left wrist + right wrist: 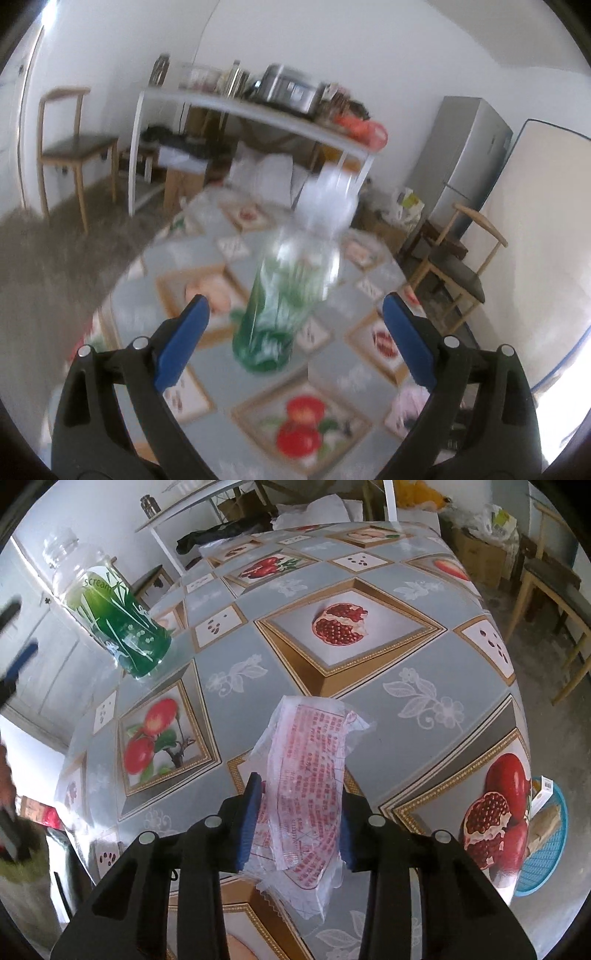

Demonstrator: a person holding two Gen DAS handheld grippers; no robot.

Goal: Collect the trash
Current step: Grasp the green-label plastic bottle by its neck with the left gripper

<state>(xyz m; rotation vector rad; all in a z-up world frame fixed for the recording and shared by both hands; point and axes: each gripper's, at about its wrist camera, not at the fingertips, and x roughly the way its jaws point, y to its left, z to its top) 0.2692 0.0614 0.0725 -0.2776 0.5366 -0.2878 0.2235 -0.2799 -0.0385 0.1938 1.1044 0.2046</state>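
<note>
A clear plastic bottle (pixel 291 291) with a green label stands upright on the fruit-patterned tablecloth (pixel 332 373), blurred in the left wrist view. My left gripper (pixel 295 301) is open, its blue pads spread wide on the near side of the bottle and not touching it. In the right wrist view the same bottle (pixel 110 616) stands at the table's far left, with the left gripper's blurred fingers (pixel 20 661) apart from it at the frame edge. My right gripper (pixel 299 786) is shut on a crumpled clear plastic wrapper (pixel 306 768) with red print, low over the tablecloth (pixel 369 686).
A blue basket (pixel 550 849) holding boxes sits beyond the table's right edge. A white side table (pixel 258 110) loaded with appliances stands behind, with bags and boxes under it. Wooden chairs (pixel 454 266) and a grey fridge (pixel 469 147) flank the table.
</note>
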